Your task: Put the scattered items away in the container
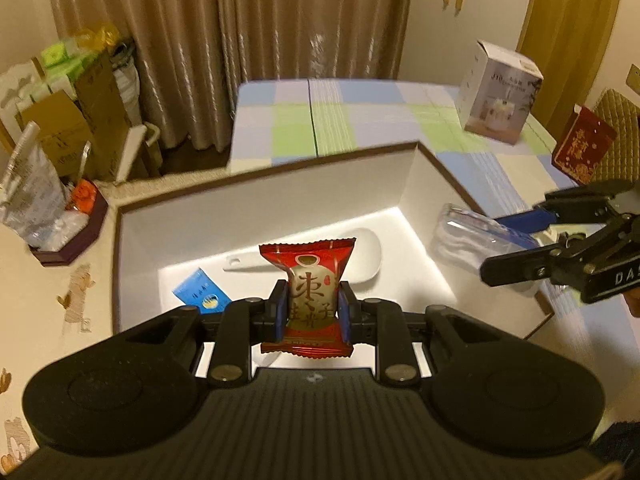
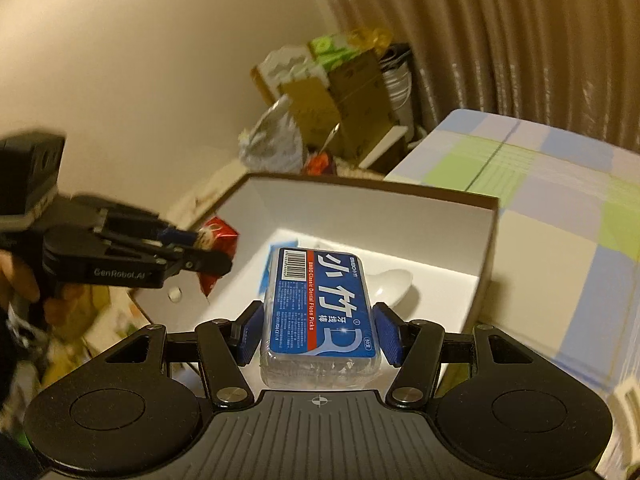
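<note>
White box [image 1: 408, 184] beneath left tool [image 1: 312, 312] gripping red packet [image 1: 308, 292], right tool [image 2: 320, 334] gripping floss case [image 2: 320, 304]

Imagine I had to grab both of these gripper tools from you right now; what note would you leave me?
Left gripper: shut on a red snack packet, held above the white box.
Right gripper: shut on a blue box of dental floss picks, also over the white box.
Already lying inside the box: a white spoon and a small blue packet.
Left to do: lower both and let go of the snack packet and the floss picks inside the box. Whether other stray items remain on the table, these views do not show.
</note>
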Demonstrator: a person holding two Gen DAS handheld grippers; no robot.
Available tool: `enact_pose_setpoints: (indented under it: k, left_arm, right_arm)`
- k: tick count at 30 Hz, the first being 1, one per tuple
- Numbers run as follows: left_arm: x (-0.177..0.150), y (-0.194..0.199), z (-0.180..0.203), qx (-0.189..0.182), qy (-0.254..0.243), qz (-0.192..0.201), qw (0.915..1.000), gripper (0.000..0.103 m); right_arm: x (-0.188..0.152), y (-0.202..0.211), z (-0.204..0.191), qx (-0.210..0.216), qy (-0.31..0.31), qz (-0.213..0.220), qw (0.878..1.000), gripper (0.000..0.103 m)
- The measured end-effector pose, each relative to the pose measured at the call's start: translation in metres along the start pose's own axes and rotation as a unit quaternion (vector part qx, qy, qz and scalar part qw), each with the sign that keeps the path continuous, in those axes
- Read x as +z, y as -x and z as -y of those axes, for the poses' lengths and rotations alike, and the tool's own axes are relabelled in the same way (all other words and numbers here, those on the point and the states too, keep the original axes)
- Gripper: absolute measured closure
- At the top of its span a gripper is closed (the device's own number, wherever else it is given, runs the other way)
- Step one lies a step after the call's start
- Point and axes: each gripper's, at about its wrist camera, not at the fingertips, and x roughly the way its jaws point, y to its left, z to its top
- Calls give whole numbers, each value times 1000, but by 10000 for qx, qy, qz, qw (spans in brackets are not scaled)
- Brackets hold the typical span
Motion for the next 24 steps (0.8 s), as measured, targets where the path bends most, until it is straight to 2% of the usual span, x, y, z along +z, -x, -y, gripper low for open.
enact_pose_setpoints:
  k: [5,10,18,24]
  left_arm:
    - [-2,-27,-6,-210,-76,-410,9989,82]
    - [-5,-51,-9,-404,-311,-793,9955,82]
    - [-9,-88,-3,-605,-837,-1458,9839,82]
    - [-11,-111,-1,-804,-923,-1838,9753,82]
  right_arm:
    - [0,-33,-4,-173,480,-457,9977,42]
    - [-2,-65,-4,-426,837,-1053,9900,42]
    - [-7,-111,-4,-625,1407,-1915,9693,42]
    - [-9,-132,-1,-715,1554,-2209,9602,42]
